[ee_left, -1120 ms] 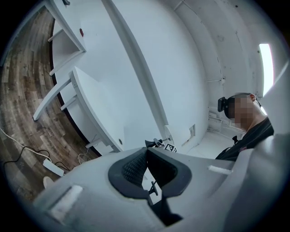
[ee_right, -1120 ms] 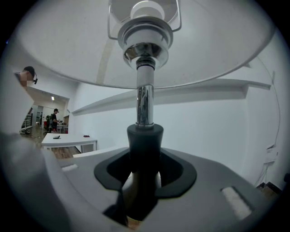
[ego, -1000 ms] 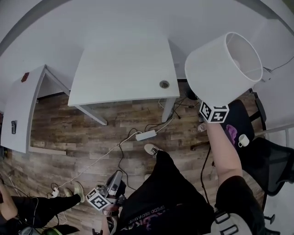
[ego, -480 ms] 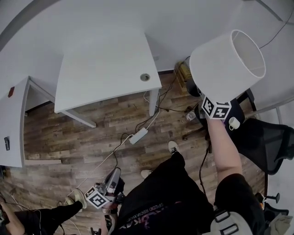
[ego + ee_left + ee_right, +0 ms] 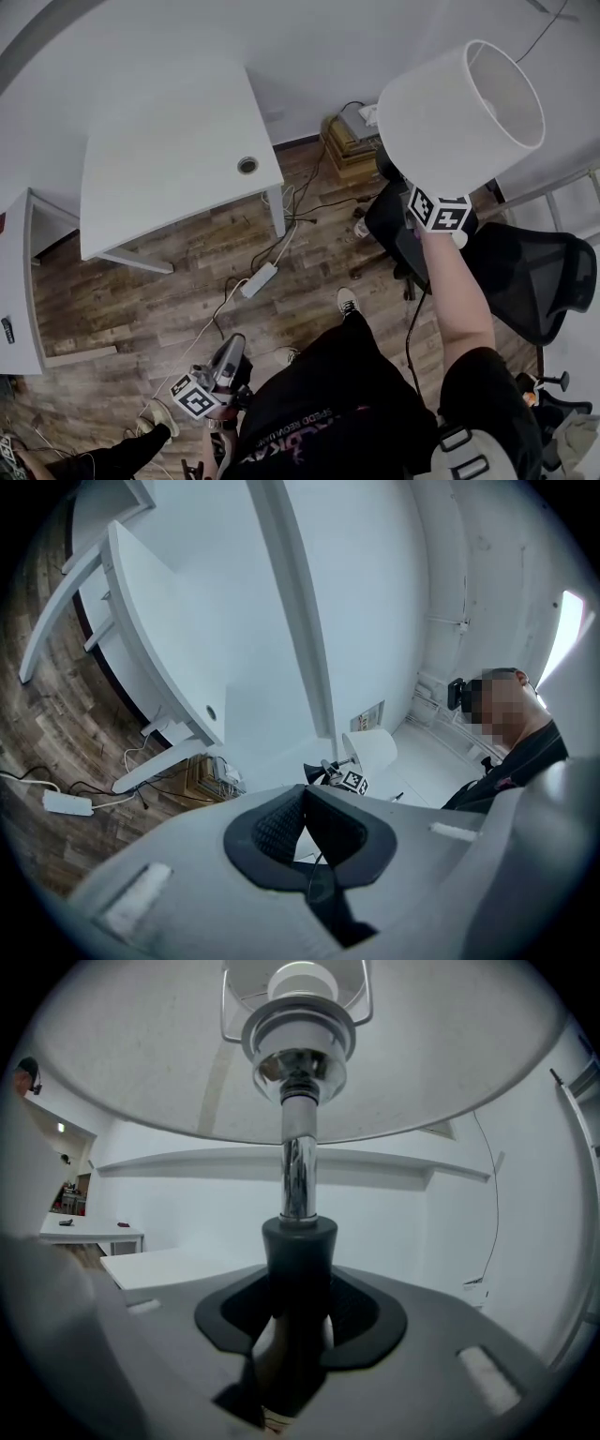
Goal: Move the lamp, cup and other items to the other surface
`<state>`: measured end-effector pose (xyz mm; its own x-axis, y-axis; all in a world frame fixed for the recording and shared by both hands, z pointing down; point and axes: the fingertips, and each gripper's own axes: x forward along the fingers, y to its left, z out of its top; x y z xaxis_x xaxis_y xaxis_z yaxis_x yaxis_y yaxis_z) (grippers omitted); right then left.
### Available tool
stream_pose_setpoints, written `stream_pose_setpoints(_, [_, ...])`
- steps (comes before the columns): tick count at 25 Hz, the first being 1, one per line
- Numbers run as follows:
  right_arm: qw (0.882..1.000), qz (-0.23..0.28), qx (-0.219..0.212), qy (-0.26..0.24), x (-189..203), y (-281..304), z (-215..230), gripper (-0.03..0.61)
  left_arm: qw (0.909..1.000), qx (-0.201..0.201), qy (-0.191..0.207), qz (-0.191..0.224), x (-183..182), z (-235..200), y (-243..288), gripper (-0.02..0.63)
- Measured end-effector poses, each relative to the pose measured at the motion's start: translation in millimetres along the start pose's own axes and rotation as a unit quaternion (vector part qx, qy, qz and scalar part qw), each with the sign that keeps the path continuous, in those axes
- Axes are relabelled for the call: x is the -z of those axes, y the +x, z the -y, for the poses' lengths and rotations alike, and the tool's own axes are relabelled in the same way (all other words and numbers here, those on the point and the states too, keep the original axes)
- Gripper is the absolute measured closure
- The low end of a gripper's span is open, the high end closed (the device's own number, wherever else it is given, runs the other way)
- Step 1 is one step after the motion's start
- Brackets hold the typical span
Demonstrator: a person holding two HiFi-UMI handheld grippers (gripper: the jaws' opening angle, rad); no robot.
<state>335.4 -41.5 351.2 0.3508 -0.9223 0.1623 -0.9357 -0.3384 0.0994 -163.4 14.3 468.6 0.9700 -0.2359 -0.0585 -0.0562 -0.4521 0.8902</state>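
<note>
Head view: person standing on a wood floor (image 5: 131,309), a gripper in each hand. Right arm stretched forward and raised; left arm low by the hip.

Right gripper (image 5: 298,1312): jaws clamped on the dark lower stem of the lamp (image 5: 455,112), one pad on each side of it. Lamp is off any surface and carried in the air. From above, its white shade tilts away from the person, open top facing up and right. Right gripper view looks up the chrome rod into the underside of the shade, with the bulb socket at the top.

Left gripper (image 5: 302,803): pad tips together, nothing between them. It points roughly level over the floor, well apart from the lamp. In its view the lamp shade is small and distant, beside the person's body.

Surroundings: white table (image 5: 159,159) with a round cable hole near its right corner, left of the lamp and well below it. White power strip (image 5: 260,279) lies on the floor near the table leg, cords trailing from it. Black office chair (image 5: 539,277) just right of the raised arm. A second white surface (image 5: 14,281) at the far left edge.
</note>
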Motion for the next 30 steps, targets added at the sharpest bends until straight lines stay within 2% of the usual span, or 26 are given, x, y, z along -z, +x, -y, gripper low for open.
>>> stream_pose_setpoints(5, [0.999, -0.01, 0.03, 0.013, 18, -3, 70, 0.426, 0.9998, -0.002, -0.005, -0.019, 13, 2, 50, 0.614])
stream_pose_setpoints(13, [0.994, -0.002, 0.092, 0.05, 55, -16, 191, 0.426, 0.9966, -0.002, -0.005, -0.082, 55, 13, 138, 0.614])
stream_pose_setpoints(24, [0.978, -0.007, 0.184, 0.099, 129, -45, 353, 0.428, 0.9894, -0.002, -0.014, -0.144, 110, 23, 261, 0.614])
stream_pose_setpoints(30, [0.965, -0.02, 0.228, 0.126, 179, -55, 422, 0.428, 0.9827, -0.024, -0.014, -0.183, 137, 26, 310, 0.614])
